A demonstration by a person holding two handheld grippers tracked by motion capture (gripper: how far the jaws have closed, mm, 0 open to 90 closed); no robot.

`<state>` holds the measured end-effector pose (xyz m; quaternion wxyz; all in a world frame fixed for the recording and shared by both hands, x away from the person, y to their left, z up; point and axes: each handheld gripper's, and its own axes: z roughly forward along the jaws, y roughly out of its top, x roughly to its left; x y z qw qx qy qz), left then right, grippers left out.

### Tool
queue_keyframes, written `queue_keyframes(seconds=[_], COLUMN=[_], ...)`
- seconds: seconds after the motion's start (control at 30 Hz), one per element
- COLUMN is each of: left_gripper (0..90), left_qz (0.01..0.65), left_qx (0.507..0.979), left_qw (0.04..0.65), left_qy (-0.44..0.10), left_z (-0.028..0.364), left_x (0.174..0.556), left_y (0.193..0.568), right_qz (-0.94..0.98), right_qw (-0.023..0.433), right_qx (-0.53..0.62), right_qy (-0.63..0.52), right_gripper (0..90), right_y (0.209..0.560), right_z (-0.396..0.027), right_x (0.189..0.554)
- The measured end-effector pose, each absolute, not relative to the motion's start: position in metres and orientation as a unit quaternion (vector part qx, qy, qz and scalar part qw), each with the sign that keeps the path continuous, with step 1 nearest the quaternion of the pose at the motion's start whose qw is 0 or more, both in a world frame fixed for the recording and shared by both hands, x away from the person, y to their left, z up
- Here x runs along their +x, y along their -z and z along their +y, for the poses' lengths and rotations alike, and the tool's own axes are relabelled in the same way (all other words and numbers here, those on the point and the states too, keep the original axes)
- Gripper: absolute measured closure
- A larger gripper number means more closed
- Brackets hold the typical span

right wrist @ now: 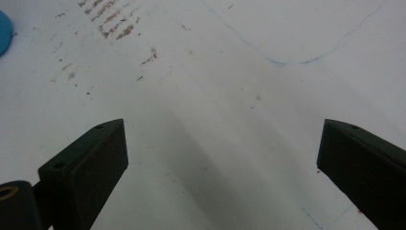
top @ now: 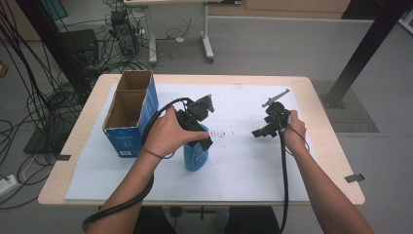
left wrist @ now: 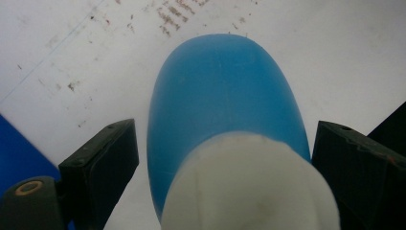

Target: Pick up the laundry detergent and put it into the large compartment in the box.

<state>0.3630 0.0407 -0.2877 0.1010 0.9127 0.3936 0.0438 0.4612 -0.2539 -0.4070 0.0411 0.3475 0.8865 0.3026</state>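
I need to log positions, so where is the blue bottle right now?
In the high view the blue bottle stands on the white sheet, left of centre, just right of the blue cardboard box, under the left gripper, whose open jaws flank it.

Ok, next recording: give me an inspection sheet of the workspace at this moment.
Surface: white sheet over a wooden table, with brownish smudges and faint pen lines.
Job's things: blue bottle with white cap, upright beside an open blue carton.
Clutter: nothing seen.
Grippers: left gripper open, straddling the bottle, gap visible on one side; right gripper open over bare sheet.
Cables: one black cable trails from each gripper.
Surroundings: grey floor, cable tangle, black frame posts.
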Motion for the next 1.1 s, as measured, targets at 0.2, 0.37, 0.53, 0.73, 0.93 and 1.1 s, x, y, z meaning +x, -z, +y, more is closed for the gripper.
queue_keyframes(seconds=[0.2,0.37,0.53,0.73,0.93,1.1], left_gripper=[9.5,9.5,9.5,9.5,9.5,9.5], left_qz=[0.394,0.393,0.394,0.393,0.392,0.392], left_qx=[0.912,0.913,0.913,0.913,0.914,0.914], left_qw=[0.102,0.101,0.102,0.100,0.098,0.099], left_qy=[-0.044,-0.045,-0.043,-0.043,-0.044,-0.043], left_z=[0.0410,0.0409,0.0407,0.0410,0.0413,0.0403], left_x=[0.3631,0.3625,0.3621,0.3624,0.3626,0.3619], left_y=[0.2873,0.2873,0.2881,0.2875,0.2869,0.2876], right_qz=[0.887,0.888,0.887,0.888,0.887,0.887], right_qw=[0.042,0.043,0.042,0.042,0.043,0.043], right_qx=[0.347,0.346,0.347,0.346,0.346,0.346], right_qy=[-0.301,-0.300,-0.302,-0.301,-0.302,-0.302], right_gripper=[3.3,3.3,3.3,3.3,3.3,3.3], right_y=[0.4067,0.4064,0.4067,0.4063,0.4065,0.4065], right_z=[-0.2535,-0.2535,-0.2533,-0.2528,-0.2533,-0.2535], right_x=[0.4613,0.4613,0.4612,0.4611,0.4612,0.4611])
